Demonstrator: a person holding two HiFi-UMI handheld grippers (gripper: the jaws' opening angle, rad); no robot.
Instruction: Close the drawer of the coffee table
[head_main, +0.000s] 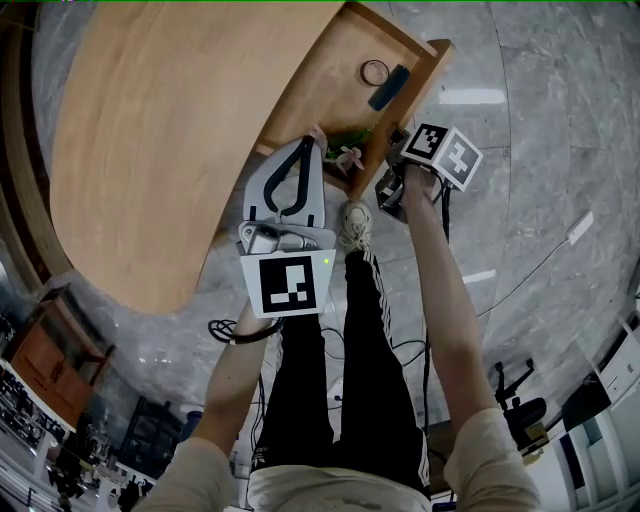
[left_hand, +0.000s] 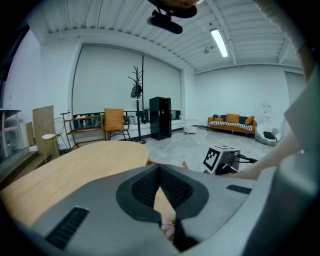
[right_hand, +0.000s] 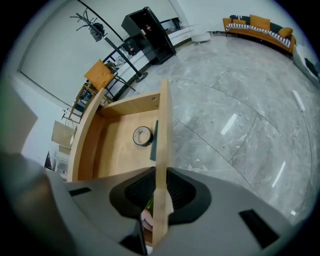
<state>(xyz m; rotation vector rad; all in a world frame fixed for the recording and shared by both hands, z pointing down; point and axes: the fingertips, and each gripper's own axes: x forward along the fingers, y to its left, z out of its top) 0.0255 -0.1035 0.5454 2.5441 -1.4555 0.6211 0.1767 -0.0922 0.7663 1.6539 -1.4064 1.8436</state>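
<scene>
head view: an oval coffee table (head_main: 170, 130) of pale, smooth wood fills the upper left; its drawer (head_main: 345, 55), a shallow box of the same wood, stands pulled out from the table's right side over a grey, veined marble floor (head_main: 540, 150); inside lie a thin ring of tape (head_main: 374, 72) and, just beside it, a dark flat bar (head_main: 388, 87); the left gripper (head_main: 312, 140), grey plastic with a square-marker cube, reaches the drawer's near end close to the table's edge; the right gripper (head_main: 392, 168) comes down on the outer front panel.

left gripper view: the ribbed black pads (left_hand: 142, 187) are clamped on a slim wedge of the drawer's light wood; the rounded tabletop spreads away at left.

right gripper view: the jaws pinch the front panel's thin top edge, which runs straight up between the textured pads; the open tray, with ring and bar close against the panel, lies to the left; glossy marble lies to the right.
</scene>
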